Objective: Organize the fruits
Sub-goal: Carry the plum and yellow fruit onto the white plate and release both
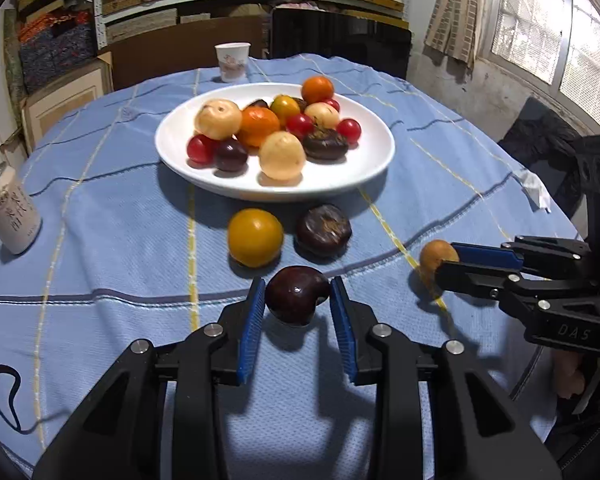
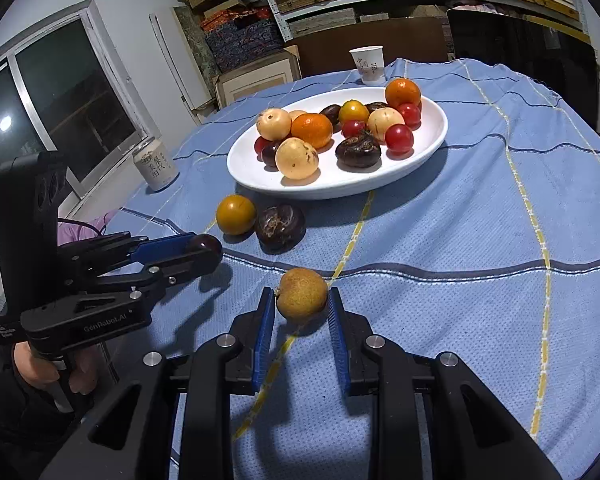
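The dark red cherry-like fruit (image 1: 296, 295) sits low in the centre of your left wrist view, between the blue pads of your left gripper (image 1: 298, 300). The pads touch or nearly touch its sides and a shadow lies beneath it, so it looks pinched and lifted just clear of the blue checked tablecloth (image 1: 100, 240), though I cannot tell how firm the hold is.

In your right wrist view the tan, rough-skinned round fruit (image 2: 302, 295) sits low centre between the pads of your right gripper (image 2: 302, 304). The left pad looks to touch it; on the right a narrow gap may remain, so I cannot tell if it is clamped or only bracketed.

Two fruits lie loose on the cloth, touching or nearly so: a yellow-orange round fruit (image 1: 255, 237) and a dark brown wrinkled fruit (image 1: 324, 230), both in the middle of the left view, just below the white plate (image 1: 172, 148). The plate holds a heap of mixed fruit and sits centre-upper in both views.

You appear to be at the pick-up step, one fruit per hand. Next, confirm the right grip, raise both fruits above the plate's rim, carry them over it and let go low onto a bare patch, so nothing rolls.

A paper cup (image 1: 232, 61) stands beyond the plate, and a drink can (image 1: 10, 212) at far left.
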Demonstrator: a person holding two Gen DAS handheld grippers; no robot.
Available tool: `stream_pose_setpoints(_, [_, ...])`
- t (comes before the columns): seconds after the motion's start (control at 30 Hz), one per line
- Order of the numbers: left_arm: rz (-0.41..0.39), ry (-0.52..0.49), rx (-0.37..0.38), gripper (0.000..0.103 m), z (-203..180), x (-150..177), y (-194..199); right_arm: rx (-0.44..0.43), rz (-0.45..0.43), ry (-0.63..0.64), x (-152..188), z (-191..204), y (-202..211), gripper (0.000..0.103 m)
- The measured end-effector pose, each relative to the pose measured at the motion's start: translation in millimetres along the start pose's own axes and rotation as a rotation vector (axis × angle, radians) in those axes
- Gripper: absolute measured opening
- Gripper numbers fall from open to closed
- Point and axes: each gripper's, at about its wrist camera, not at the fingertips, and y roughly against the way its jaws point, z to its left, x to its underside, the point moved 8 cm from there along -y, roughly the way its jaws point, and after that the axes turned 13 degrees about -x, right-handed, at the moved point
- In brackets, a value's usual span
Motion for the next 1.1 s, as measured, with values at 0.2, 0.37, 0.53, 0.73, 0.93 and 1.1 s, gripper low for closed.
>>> stream_pose_setpoints(0.2, [-0.042, 0.033, -0.022, 0.033, 17.6, -34.5, 12.5, 0.029, -0.047, 0.092, -39.2, 16.0, 19.2, 0.027])
stream_pose_setpoints(0.37, [-0.050, 0.068, -0.039, 0.033, 34.7, -72.8, 3.2, 0.056, -0.084, 0.144, -81.2, 18.8, 25.2, 0.027])
stream_pose_setpoints(0.53, [-0.012, 0.092, -0.058, 0.033, 42.2, -92.9, -33.0, 0.073, -0.063, 0.106, -104.1, -8.5, -2.7, 0.027])
stream_pose_setpoints(0.73, [-0.017, 0.128, -0.025, 0.033, 43.1, -102.2, -39.0, 0.022, -0.025, 0.054, -93.9, -17.4, -17.1, 0.029])
stream_pose_setpoints(0.93, [-0.024, 0.134, -0.001, 0.033, 44.3, -80.8, -23.0, 0.085, 0.086, 0.156, -47.6, -8.8, -36.2, 0.030])
stream_pose_setpoints(1.1, [-0.019, 0.146, 0.003, 0.033, 47.4, -63.1, -14.1, 0.114, 0.105, 0.137, -48.3, -15.4, -52.7, 0.030])
